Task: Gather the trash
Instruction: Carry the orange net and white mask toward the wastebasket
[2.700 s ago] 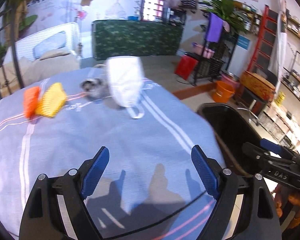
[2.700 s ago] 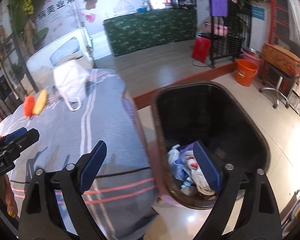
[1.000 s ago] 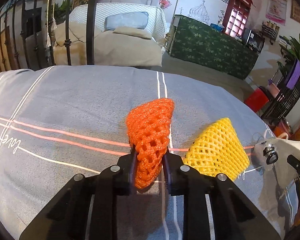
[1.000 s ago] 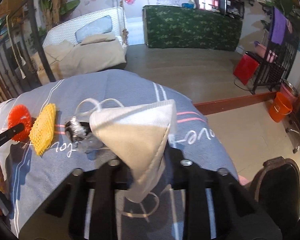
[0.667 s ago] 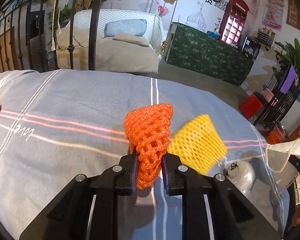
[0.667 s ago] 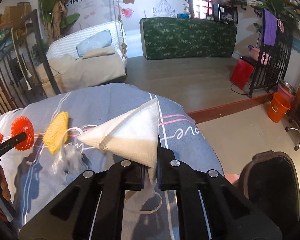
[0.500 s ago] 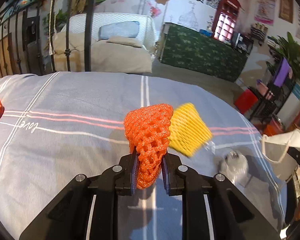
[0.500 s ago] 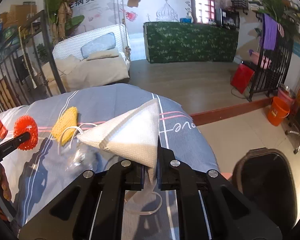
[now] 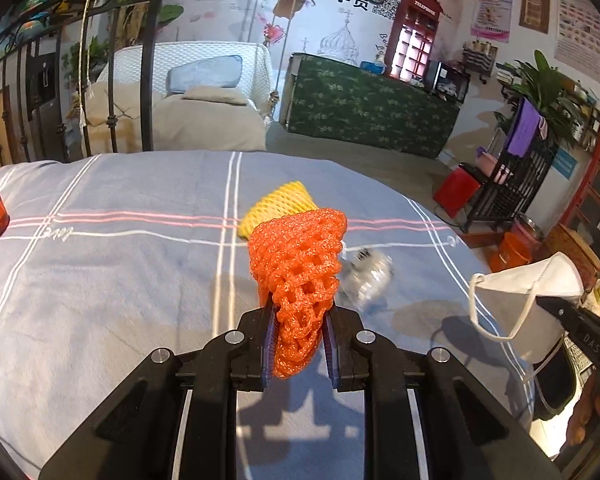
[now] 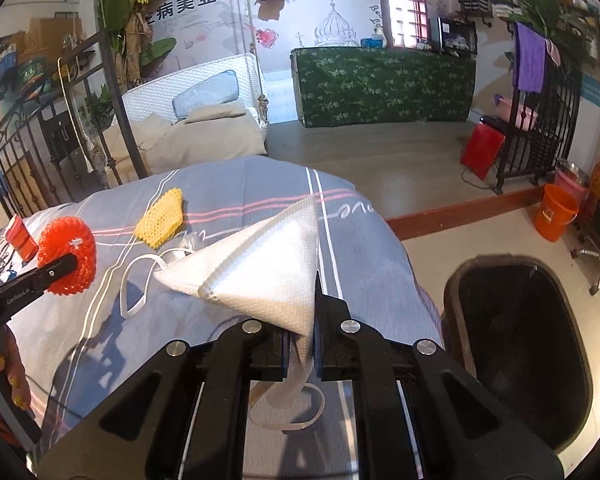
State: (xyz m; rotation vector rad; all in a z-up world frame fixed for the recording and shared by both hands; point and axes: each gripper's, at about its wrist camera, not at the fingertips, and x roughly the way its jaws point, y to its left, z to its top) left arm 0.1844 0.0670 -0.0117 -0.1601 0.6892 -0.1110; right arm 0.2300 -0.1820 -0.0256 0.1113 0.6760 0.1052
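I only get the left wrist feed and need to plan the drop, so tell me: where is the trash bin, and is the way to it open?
Observer: The black trash bin stands on the floor just past the table's right edge; its mouth is uncovered.
Operator: What is the right tool carrying?
Observer: The right tool is shut on a white face mask, with one ear loop hanging below the fingers.
Operator: Anything left on the table that my orange net hides?
Observer: The yellow foam net lies flat on the grey tablecloth. From that side, your orange foam net hangs clear of it.
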